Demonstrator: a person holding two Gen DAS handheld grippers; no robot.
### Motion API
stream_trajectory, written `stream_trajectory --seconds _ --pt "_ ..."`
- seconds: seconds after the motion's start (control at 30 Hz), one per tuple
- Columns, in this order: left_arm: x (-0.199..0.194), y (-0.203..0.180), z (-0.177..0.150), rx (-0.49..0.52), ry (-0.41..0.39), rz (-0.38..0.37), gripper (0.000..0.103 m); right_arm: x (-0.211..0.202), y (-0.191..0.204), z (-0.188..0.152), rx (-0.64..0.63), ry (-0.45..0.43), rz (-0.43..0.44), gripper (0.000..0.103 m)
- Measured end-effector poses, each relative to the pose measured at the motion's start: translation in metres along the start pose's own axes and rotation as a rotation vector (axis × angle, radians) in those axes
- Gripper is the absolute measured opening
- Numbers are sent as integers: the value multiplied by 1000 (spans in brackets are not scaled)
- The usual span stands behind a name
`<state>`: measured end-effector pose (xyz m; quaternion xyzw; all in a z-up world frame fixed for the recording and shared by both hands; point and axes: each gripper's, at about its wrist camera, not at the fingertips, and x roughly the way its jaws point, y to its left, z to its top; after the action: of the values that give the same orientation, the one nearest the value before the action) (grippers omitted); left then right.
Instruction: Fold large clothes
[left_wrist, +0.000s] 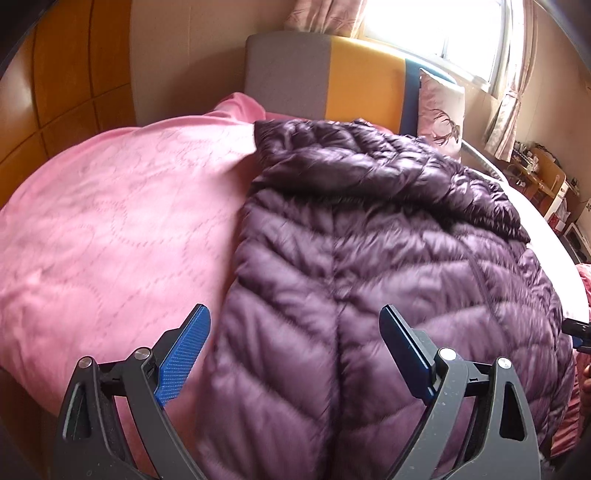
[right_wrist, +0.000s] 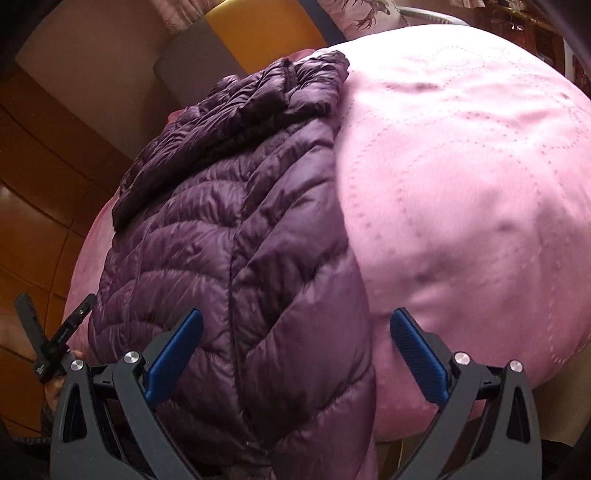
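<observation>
Both grippers, left (left_wrist: 295, 354) and right (right_wrist: 295, 354), hover with fingers wide over our purple down jacket (left_wrist: 369, 258) on the pink bed (left_wrist: 110, 221); it looks light, puffy and slippery, so we would pinch the hem corners.

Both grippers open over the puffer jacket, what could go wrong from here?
1. The purple quilted puffer jacket looks puffy and slick, so the open left gripper may pinch only the outer shell and slip.
2. The jacket's near edge lies right on the pink bedspread; the open right gripper, straddling that edge, might catch bedspread too.
3. The part folded over at the far end could spring open when the hem is lifted.
</observation>
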<state>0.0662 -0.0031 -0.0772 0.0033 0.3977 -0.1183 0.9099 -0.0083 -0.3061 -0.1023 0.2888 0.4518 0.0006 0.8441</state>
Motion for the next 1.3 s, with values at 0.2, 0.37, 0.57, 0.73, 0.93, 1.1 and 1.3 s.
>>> stream_trajectory --seconds 0.2,0.37,0.57,0.73,0.93,1.1,1.3 --pt "-19 24 -35 -13 88 -109 92 1 8 -41 -49 120 70 101" --pt "-31 40 -71 -55 196 -231 82 3 11 -71 -78 200 99 101" --pt "-36 39 -91 -66 254 -373 58 3 15 -78 -134 235 81 66" --pt "-50 52 -79 -88 219 -442 7 -10 36 -65 -195 221 129 20" --pt "-87 81 -42 -236 49 -652 4 -69 66 -26 -184 18 363 15" --pt "-82 83 4 -298 -34 -756 4 -77 66 26 -105 -125 439 15" --pt "-35 76 62 -363 -16 -765 4 -39 38 91 71 -157 420 15"
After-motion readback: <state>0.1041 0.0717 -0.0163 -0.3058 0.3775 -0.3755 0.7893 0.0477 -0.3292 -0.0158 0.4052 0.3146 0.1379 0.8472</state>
